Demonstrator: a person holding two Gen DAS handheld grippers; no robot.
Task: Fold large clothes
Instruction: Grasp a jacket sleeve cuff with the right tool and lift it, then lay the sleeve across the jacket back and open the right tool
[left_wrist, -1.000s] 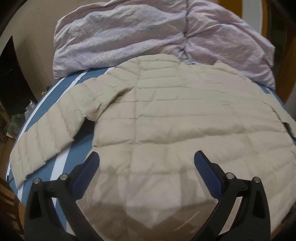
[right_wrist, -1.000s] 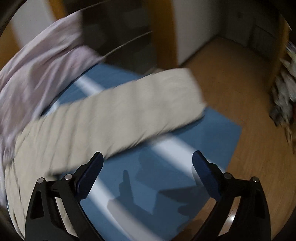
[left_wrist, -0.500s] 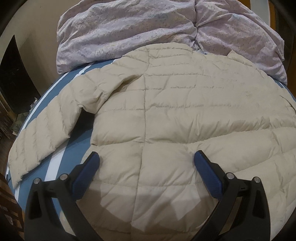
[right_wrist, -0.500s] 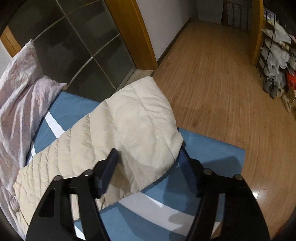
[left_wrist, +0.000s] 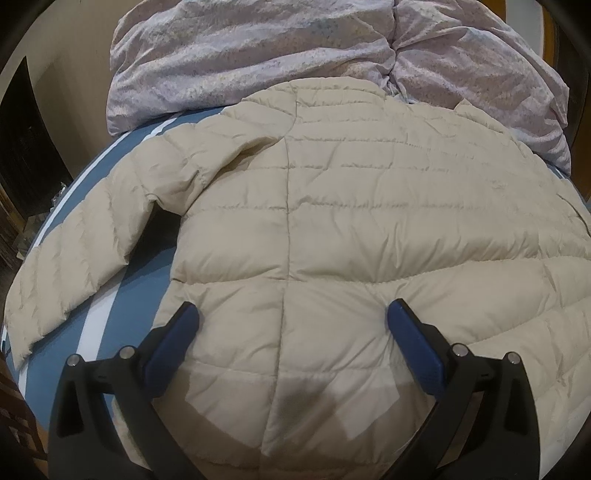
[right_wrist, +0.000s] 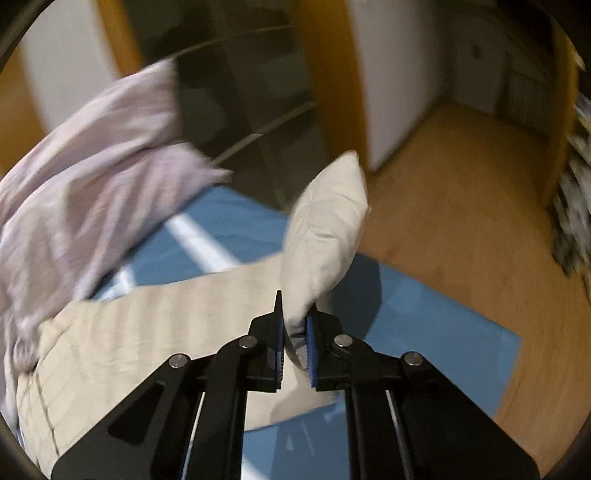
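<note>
Jacket lies back-up across the bed, collar toward the quilt. Right gripper jaws clenched on the sleeve cuff, ready to fold inward; left gripper jaws released, hovering over the hem.

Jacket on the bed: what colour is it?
Cream beige jacket; the left wrist view shows it best.

No text, label, brand, number or sign can be read in either view; the right wrist view is blurred.
</note>
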